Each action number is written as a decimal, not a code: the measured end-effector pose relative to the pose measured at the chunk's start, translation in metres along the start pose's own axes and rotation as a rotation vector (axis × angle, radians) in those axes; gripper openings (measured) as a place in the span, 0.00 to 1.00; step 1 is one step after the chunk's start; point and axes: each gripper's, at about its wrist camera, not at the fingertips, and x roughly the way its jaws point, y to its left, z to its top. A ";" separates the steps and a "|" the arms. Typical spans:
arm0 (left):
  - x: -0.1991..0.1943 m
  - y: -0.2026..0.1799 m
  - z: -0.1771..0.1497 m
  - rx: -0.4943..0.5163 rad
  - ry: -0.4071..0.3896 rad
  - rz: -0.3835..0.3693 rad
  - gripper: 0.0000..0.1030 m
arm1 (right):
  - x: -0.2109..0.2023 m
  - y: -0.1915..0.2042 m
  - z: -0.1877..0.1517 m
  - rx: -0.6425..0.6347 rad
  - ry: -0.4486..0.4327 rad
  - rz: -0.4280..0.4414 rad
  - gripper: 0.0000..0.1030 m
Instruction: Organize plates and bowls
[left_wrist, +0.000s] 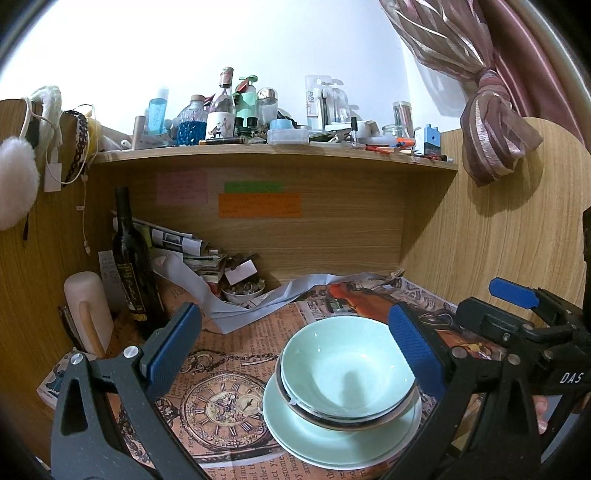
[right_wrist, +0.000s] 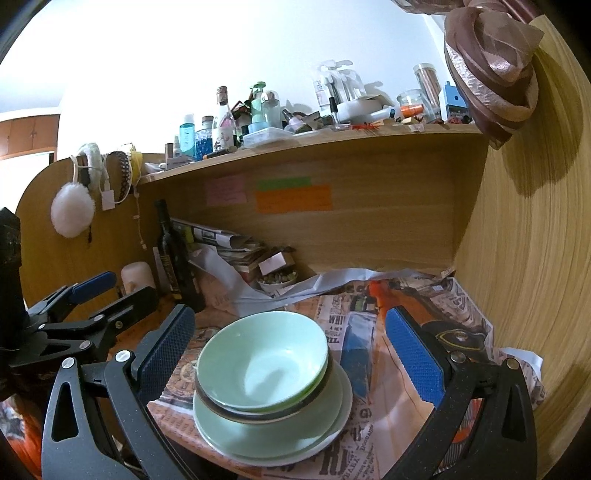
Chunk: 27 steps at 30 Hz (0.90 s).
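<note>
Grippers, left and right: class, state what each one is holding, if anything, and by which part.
Nothing is held. The left gripper and right gripper are both open, with the stacked green bowls and plates resting untouched on the table.

Both wrist cameras look forward and slightly down along their own open fingers, close above the desk. The left view sits left of the stacked bowls (left_wrist: 347, 369), the right view right of them (right_wrist: 262, 362). Both share the stack, shelf (left_wrist: 273, 157) and each other's gripper.
</note>
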 end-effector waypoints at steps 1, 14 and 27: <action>0.000 0.000 0.000 0.000 -0.001 0.000 1.00 | 0.000 0.001 0.000 -0.001 -0.001 0.001 1.00; -0.001 -0.001 -0.001 -0.001 0.000 0.000 1.00 | -0.002 0.003 0.001 -0.002 -0.005 0.001 1.00; 0.000 -0.007 -0.002 -0.003 0.006 0.002 1.00 | -0.001 0.007 0.001 -0.006 -0.001 0.006 1.00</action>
